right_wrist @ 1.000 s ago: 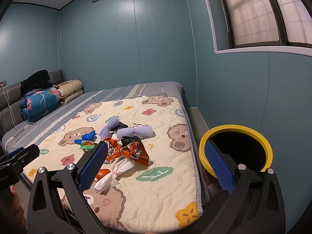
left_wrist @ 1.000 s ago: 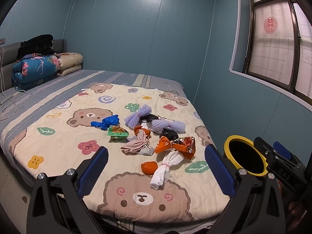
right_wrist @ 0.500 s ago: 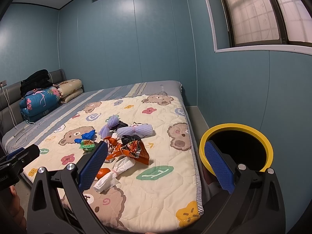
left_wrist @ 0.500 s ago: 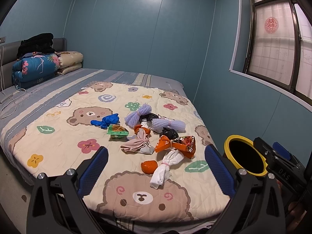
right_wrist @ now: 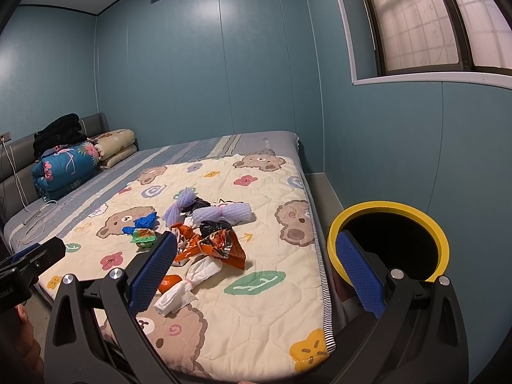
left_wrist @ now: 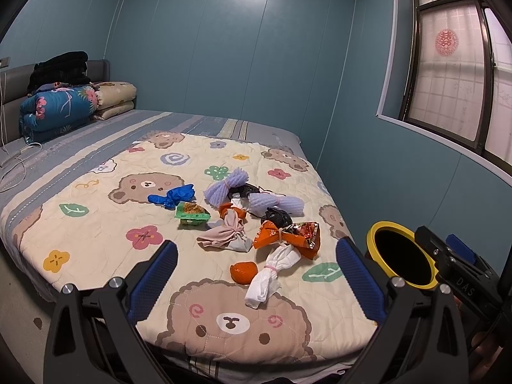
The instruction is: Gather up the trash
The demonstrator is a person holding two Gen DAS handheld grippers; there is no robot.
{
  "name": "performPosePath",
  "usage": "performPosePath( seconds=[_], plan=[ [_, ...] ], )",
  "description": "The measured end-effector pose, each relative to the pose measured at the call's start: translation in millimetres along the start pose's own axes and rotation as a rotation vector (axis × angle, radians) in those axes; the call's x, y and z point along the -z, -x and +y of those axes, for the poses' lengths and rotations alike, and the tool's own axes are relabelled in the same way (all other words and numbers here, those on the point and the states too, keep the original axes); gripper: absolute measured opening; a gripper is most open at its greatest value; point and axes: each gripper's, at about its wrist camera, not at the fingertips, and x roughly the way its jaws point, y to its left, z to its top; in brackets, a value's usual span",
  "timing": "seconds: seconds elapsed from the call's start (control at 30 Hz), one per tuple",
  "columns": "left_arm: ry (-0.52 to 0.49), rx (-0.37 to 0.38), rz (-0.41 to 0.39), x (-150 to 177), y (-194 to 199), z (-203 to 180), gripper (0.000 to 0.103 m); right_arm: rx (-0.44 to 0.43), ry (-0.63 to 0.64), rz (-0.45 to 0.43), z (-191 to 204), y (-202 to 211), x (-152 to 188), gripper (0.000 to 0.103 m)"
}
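A heap of trash lies mid-bed on the bear quilt (left_wrist: 96, 224): a white tied bag (left_wrist: 272, 275), an orange piece (left_wrist: 244, 272), an orange foil wrapper (left_wrist: 289, 236), a beige tied cloth (left_wrist: 225, 235), a green snack packet (left_wrist: 191, 213), a blue glove (left_wrist: 174, 196) and lilac foam nets (left_wrist: 276, 203). A black bin with a yellow rim (right_wrist: 388, 206) stands on the floor right of the bed. My left gripper (left_wrist: 256, 272) is open above the bed's near edge. My right gripper (right_wrist: 256, 265) is open too, its right finger in front of the bin. Both hold nothing.
Folded quilts (left_wrist: 57, 108) and black clothes are stacked at the headboard far left. A white cable (left_wrist: 16, 166) lies on the striped sheet. Blue walls close in behind and on the right, with a window (left_wrist: 454, 89) above the bin. The narrow floor strip (right_wrist: 323, 192) runs beside the bed.
Both views have shifted only slightly; the left gripper has edged a little nearer the bed. The trash has not moved, and both grippers stay open.
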Motion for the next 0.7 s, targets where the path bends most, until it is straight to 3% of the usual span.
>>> performPosePath(
  seconds=[0.7],
  plan=[
    [0.008, -0.001, 0.023, 0.3, -3.6, 3.3, 0.096, -0.005, -0.004, 0.022, 1.7, -4.1, 4.6, 0.095]
  ],
)
